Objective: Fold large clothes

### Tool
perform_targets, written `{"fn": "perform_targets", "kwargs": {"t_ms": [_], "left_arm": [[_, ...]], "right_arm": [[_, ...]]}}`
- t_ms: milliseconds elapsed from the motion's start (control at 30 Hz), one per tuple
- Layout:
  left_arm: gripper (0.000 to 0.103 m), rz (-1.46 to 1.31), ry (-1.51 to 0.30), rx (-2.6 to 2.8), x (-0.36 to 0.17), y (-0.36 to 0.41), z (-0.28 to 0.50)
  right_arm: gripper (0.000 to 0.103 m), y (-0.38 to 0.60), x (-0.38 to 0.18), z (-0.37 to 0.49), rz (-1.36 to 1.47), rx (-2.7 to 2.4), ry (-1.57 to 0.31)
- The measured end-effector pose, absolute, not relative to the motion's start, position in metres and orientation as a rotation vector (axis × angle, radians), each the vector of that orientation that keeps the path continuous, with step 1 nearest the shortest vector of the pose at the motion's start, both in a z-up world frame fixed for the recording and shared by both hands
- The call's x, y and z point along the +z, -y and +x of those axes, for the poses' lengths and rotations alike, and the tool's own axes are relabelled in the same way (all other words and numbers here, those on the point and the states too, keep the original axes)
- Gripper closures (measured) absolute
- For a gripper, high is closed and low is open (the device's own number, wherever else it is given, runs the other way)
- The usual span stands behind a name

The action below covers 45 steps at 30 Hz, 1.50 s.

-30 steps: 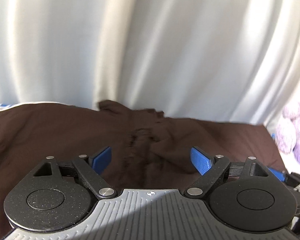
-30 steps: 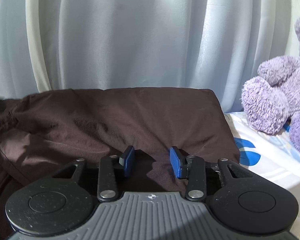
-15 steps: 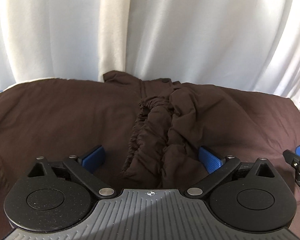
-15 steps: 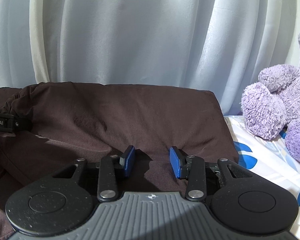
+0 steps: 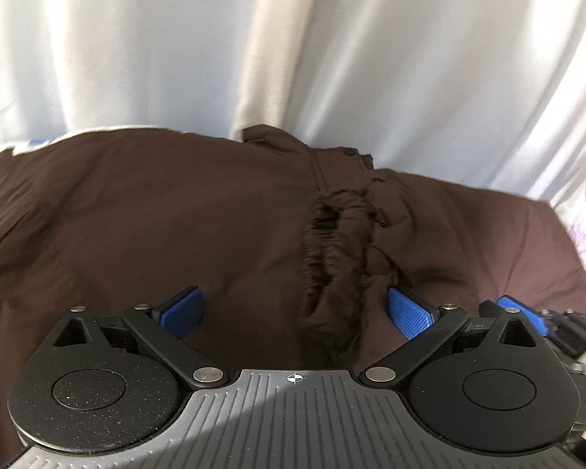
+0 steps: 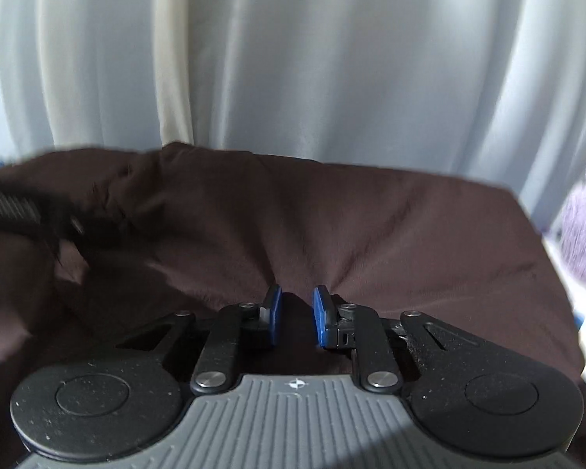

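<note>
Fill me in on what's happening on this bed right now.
A person with a gripper tool in each hand is folding a large brown garment spread before a white curtain. The left tool is wide open over the gathered waistband. The right tool is narrowed over the fabric, but a gap remains. A purple plush toy sits at the right.

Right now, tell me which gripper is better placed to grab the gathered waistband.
Left. The left gripper is wide open with the gathered waistband bunched between its fingers. The right gripper is nearly closed over smooth brown cloth, with the waistband off to its left.
</note>
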<state>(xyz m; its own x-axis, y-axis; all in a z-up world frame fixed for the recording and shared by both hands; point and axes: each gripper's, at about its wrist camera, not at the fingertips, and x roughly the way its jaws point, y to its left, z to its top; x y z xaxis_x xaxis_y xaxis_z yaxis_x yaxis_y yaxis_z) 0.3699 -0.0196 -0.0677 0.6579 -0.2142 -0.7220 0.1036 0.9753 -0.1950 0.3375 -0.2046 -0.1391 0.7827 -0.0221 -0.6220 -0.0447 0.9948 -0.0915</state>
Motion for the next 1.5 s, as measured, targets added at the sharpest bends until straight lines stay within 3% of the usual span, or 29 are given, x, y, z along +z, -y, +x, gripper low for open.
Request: {"fn": "perform_targets", "kwargs": {"t_ms": [333, 500, 667, 733, 900, 967, 1100, 1133, 1200, 1300, 1500], "left_arm": [[0.0, -0.476, -0.696, 0.007, -0.006, -0.141, 0.277], [0.0, -0.651, -0.619, 0.298, -0.007, -0.257, 0.23], [0.001, -1.046, -0.45, 0.522, -0.041, -0.357, 0.194], [0.014, -1.081, -0.449, 0.554, -0.053, -0.379, 0.194], [0.022, -1.127, -0.455, 0.615, -0.077, -0.412, 0.194], [0.03, -1.17, -0.433, 0.601, -0.085, -0.419, 0.193], [0.054, -1.167, -0.431, 0.592, -0.091, -0.43, 0.199], [0.07, -1.162, -0.439, 0.592, -0.092, -0.433, 0.2], [0.085, -1.157, -0.452, 0.588, -0.094, -0.436, 0.202], [0.091, -1.14, -0.422, 0.558, -0.089, -0.437, 0.201], [0.094, -0.966, -0.311, 0.39, -0.026, -0.4, 0.205]], "right_arm": [[0.088, 0.193, -0.139, 0.347, -0.221, -0.07, -0.695], [0.087, 0.21, -0.101, 0.33, 0.058, 0.013, -0.704], [0.084, 0.201, -0.073, 0.299, 0.29, 0.178, -0.657], [0.084, 0.192, -0.073, 0.298, 0.358, 0.234, -0.692], [0.084, 0.16, -0.079, 0.302, 0.374, 0.334, -0.737], [0.084, 0.144, -0.081, 0.3, 0.353, 0.365, -0.75], [0.084, 0.111, -0.081, 0.296, 0.341, 0.413, -0.764], [0.084, 0.102, -0.08, 0.298, 0.335, 0.425, -0.767], [0.084, 0.083, -0.079, 0.3, 0.317, 0.448, -0.768], [0.084, 0.055, -0.078, 0.307, 0.279, 0.471, -0.765], [0.084, 0.01, -0.083, 0.328, 0.263, 0.477, -0.742]]}}
